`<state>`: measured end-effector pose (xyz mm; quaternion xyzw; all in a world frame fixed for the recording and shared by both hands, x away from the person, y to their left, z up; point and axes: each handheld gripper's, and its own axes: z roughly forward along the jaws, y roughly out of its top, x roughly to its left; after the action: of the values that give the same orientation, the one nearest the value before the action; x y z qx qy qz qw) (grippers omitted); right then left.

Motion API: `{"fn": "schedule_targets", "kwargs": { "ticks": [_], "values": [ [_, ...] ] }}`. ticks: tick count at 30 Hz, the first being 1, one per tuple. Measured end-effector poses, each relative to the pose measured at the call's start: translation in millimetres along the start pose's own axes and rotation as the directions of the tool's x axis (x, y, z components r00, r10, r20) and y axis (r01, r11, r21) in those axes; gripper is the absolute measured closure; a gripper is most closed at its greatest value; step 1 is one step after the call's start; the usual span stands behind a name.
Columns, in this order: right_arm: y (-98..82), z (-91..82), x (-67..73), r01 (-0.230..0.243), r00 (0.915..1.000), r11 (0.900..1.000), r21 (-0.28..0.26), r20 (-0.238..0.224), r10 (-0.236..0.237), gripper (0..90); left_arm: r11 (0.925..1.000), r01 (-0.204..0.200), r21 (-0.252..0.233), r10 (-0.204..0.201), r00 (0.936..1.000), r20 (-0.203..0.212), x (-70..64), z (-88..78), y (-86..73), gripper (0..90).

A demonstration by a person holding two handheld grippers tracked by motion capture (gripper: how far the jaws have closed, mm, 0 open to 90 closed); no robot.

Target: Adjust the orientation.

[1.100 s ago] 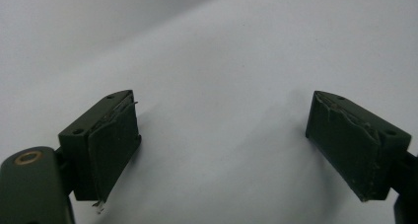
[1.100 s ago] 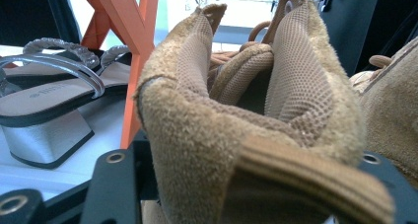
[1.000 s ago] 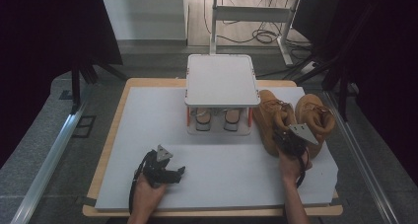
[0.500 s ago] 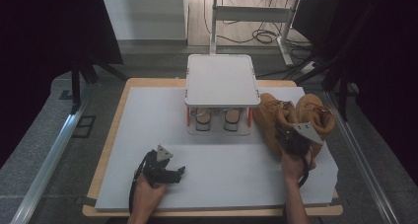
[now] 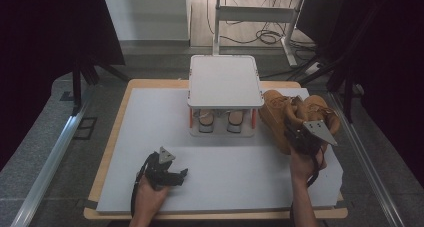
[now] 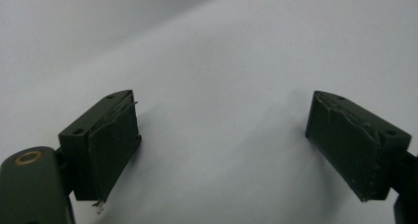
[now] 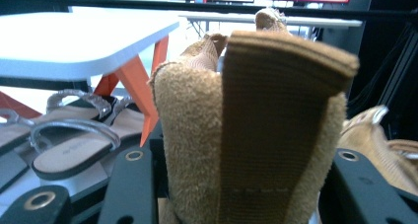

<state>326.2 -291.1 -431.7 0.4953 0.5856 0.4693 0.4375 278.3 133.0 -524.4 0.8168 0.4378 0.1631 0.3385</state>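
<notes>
Right tongs pinch the heel of a tan boot; left tongs rest spread on the table.

High view: the right tongs (image 5: 300,129) grip the back of the nearer tan boot (image 5: 280,114), which sits just right of the small white shelf (image 5: 225,79) on the white table (image 5: 150,117); a second boot (image 5: 320,109) lies touching it on the far side. A pair of sandals (image 5: 220,121) sits under the shelf. The left tongs (image 5: 172,176) lie low near the table's front edge, well apart from the boots. Left gripper view: those jaws stand wide apart over bare table (image 6: 222,61). Right gripper view: the jaws, which have just been closing, press on the boot's suede heel and pull strap (image 7: 276,120), with the sandals (image 7: 74,135) beside.
</notes>
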Motion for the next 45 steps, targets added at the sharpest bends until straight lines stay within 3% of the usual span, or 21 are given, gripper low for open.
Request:
{"fn": "schedule_targets", "kwargs": {
  "ticks": [21,45],
  "values": [
    [41.4,-9.9,-6.4,-0.004,0.9999,0.997,-0.080,0.013,0.005,52.0,1.0000,-0.002,0.002,0.002,1.0000,0.002,0.4,-0.1,0.2,12.5],
    [94.5,-17.5,-7.6,0.007,0.9998,0.982,-0.191,0.018,-0.004,52.2,1.0000,-0.004,0.003,0.004,1.0000,0.000,0.5,-0.1,0.1,12.5]
  ]
}}
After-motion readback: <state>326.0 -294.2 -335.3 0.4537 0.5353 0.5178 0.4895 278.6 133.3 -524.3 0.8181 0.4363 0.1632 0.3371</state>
